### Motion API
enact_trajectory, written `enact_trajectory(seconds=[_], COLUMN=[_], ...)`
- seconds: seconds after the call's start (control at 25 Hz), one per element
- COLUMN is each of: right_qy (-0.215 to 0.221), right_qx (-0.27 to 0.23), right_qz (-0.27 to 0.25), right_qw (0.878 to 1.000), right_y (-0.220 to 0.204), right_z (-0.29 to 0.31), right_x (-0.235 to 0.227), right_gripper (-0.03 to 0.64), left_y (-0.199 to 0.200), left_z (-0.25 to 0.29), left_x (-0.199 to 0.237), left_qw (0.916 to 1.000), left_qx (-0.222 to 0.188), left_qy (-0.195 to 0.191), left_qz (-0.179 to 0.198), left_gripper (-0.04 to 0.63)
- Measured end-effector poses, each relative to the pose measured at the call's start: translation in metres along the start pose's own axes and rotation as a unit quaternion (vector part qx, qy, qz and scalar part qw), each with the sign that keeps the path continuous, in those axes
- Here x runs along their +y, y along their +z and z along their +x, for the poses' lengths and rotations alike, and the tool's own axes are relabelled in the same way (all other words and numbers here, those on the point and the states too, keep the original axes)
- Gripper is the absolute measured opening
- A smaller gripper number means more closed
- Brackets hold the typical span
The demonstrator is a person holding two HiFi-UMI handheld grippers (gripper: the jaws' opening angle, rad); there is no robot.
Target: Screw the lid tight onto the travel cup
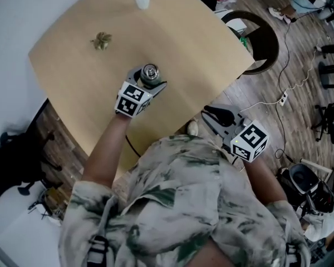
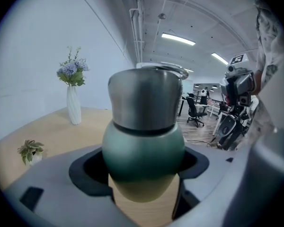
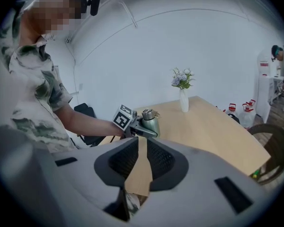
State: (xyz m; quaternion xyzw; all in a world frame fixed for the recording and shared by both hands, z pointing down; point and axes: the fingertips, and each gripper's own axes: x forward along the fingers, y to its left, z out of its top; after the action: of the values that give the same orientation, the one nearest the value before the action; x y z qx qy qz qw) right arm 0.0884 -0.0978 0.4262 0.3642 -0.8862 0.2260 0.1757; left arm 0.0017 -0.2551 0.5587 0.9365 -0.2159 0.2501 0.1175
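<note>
Left gripper (image 2: 144, 174) is clamped on the travel cup (image 2: 143, 148), upright on the table (image 1: 183, 43). Right gripper (image 3: 142, 148), nearly closed and empty, should be opened and set squarely over the lid (image 2: 144, 98) before twisting.

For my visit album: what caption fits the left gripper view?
Left gripper holds a green cup with a steel lid; a vase of flowers stands behind.
</note>
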Motion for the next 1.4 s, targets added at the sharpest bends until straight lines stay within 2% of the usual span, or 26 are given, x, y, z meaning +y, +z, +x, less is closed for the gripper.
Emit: enact_trajectory(seconds=[0.48,0.76,1.4], right_qy=[-0.058,-0.085,-0.112], right_qx=[0.018,0.039,0.057], right_qz=[0.035,0.05,0.07], right_qw=[0.998,0.994,0.99], right_y=[-0.017,-0.031,-0.045], right_z=[0.002,-0.001,-0.007], right_x=[-0.003,0.001,0.009], right_gripper=[0.025,0.021,0.021], left_y=[-0.021,-0.031,-0.054], left_z=[0.032,0.047,0.061], left_x=[0.036,0.049,0.056], left_qw=[0.9995,0.999,0.999], left_qx=[-0.001,-0.004,-0.009], left_qy=[0.029,0.041,0.043], left_qz=[-0.013,-0.017,-0.009], left_gripper=[0.383,0.383,0.383])
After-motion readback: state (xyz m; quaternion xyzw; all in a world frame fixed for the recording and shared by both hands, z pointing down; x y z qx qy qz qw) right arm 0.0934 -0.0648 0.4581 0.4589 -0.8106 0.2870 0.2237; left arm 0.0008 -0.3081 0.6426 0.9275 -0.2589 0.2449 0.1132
